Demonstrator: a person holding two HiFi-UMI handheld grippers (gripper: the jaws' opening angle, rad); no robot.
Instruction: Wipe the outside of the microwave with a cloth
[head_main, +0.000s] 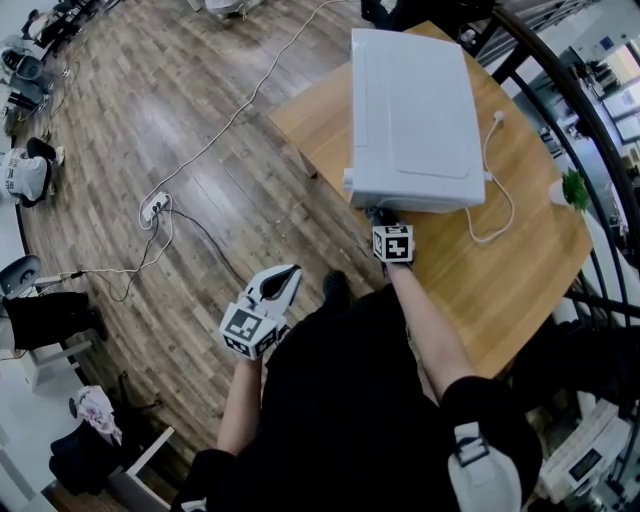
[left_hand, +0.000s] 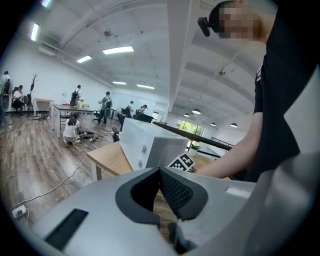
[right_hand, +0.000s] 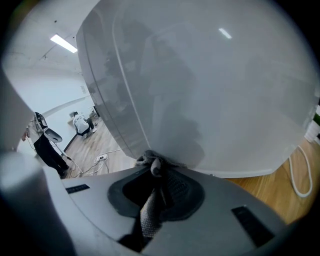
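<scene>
A white microwave stands on a wooden table; it also shows in the left gripper view and fills the right gripper view. My right gripper is pressed against the microwave's near face, shut on a grey cloth that is bunched against the white surface. In the head view the cloth itself is hidden. My left gripper hangs off the table's left side above the floor, jaws shut with nothing between them.
A white power cord loops over the table right of the microwave. A small green plant sits at the table's right edge. A power strip and cables lie on the wooden floor. Black railings run along the right.
</scene>
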